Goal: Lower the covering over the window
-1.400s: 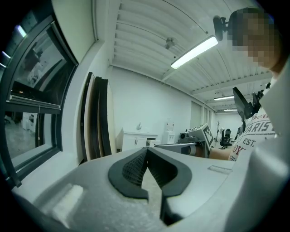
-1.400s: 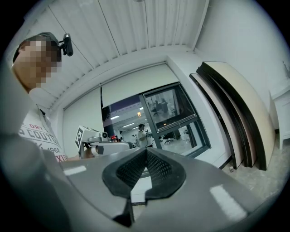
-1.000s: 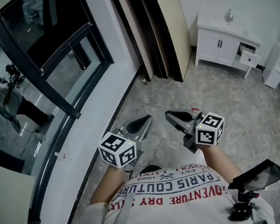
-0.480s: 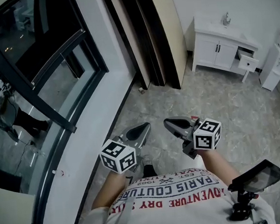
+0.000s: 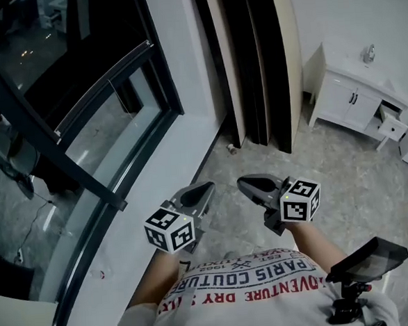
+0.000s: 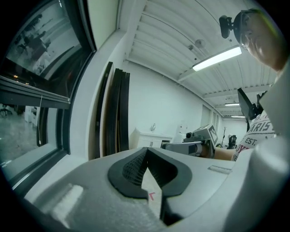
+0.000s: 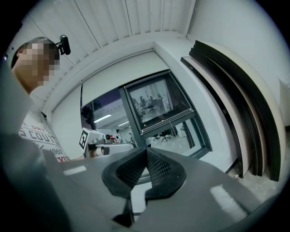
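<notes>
Carried forward along the wall since the earlier frame, with the leaning boards (image 5: 252, 58) now closer ahead. Left tool (image 5: 204, 189) and right tool (image 5: 246, 185) both clenched on nothing, side by side before the torso, forearms bent, pointing roughly level. Beside them on the left, window (image 5: 110, 120) glass bare, covering (image 7: 118, 77) seemingly rolled up above it. Probably only the approach so far, then a reach for its pull.

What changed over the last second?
The person walked on along the window toward the leaning boards. In the head view the boards now look nearer and the cabinet has slid toward the right edge. Nothing was gripped or let go. The left claw and right claw stayed shut, empty and side by side in front of the chest.
</notes>
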`<state>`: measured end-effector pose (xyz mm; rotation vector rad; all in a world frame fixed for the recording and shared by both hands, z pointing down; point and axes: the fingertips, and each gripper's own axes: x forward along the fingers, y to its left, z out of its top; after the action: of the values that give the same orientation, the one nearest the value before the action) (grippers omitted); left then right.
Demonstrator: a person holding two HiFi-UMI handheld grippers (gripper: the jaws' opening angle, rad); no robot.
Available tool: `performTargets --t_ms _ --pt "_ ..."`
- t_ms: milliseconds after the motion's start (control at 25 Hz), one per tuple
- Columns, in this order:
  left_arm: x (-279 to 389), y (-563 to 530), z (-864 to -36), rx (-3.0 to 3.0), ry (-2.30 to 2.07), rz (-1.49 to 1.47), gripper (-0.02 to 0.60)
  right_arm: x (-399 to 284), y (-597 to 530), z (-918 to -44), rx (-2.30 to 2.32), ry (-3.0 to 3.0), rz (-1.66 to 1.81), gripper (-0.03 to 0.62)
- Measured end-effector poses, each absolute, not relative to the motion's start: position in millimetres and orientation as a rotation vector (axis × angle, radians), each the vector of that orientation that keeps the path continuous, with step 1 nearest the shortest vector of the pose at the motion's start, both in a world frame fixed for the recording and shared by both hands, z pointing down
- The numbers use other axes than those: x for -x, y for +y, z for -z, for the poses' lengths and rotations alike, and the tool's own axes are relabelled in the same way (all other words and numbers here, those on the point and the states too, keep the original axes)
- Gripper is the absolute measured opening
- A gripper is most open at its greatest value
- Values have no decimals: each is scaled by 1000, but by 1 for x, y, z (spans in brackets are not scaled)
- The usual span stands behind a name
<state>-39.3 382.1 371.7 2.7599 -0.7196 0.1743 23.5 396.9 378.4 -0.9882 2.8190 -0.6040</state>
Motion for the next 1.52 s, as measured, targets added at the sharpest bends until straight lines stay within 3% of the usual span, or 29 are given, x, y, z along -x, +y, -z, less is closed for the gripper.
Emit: performTargets --t_ms 640,960,1520 --pt "113 208 -378 -2736 -857 -99 2 43 224 -389 875 2877 593 0" --pt "112 131 -401 -2687 -920 -127 2 46 137 -405 773 2904 616 0" --pt "69 -99 -387 -2642 -1048 -143 2 2 -87 -400 659 2954 611 0"
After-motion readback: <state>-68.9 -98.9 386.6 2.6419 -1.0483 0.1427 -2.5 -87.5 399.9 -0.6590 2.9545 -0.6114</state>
